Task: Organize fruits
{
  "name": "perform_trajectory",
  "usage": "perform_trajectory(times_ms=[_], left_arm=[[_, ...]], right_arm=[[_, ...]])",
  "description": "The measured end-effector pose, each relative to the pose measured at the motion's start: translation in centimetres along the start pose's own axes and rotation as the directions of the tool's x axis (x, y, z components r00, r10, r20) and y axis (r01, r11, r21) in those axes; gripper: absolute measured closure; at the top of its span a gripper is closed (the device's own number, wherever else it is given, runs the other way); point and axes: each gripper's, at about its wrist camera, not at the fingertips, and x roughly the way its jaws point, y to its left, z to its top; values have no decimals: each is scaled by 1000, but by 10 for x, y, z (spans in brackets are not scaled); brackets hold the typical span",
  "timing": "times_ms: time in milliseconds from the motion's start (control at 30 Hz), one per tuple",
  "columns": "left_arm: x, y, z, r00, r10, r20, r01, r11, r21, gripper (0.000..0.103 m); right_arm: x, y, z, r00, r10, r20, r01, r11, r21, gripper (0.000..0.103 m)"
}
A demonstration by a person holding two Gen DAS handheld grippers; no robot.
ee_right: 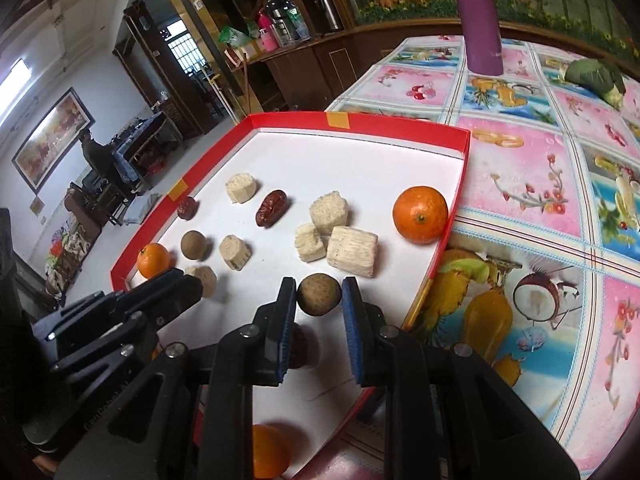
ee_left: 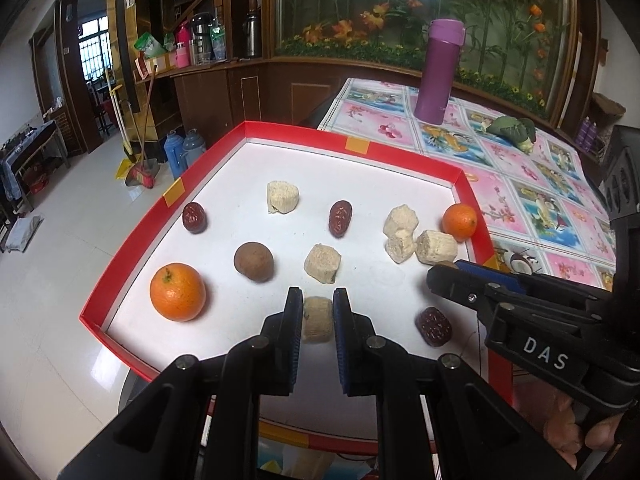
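- Fruits lie scattered in the red-rimmed tray (ee_left: 132,248) on the desk (ee_left: 532,184).
- Left tool (ee_left: 318,300), spread, straddles a pale chunk (ee_left: 318,320) straight ahead.
- Right tool (ee_right: 319,292), spread, brackets the brown round fruit (ee_right: 319,294); whether the fingers touch it I cannot tell.
- Tray's right wall is near; open floor lies leftward.

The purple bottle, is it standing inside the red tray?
No, the purple bottle stands upright on the floral tablecloth, beyond the red tray's far rim.
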Motion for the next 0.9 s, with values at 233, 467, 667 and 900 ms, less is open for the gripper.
perform_trajectory(times_ms=[233, 467, 667, 900], left_arm=[[2, 2, 1, 1000, 20, -11, -21, 1000, -12, 88], [2, 3, 3, 999, 47, -20, -48, 998, -35, 67], [-9, 3, 6, 996, 82, 19, -81, 996, -47, 46], [-32, 5, 11, 988, 132, 84, -125, 989, -82, 28]], right_arm=[[0, 1, 0, 1000, -19, -3, 19, 1000, -14, 77], [-3, 1, -1, 1000, -20, -16, 20, 1000, -11, 76], [-18, 3, -2, 999, -21, 29, 22, 1000, -21, 64], [-43, 5, -4, 994, -28, 102, 32, 999, -34, 63]])
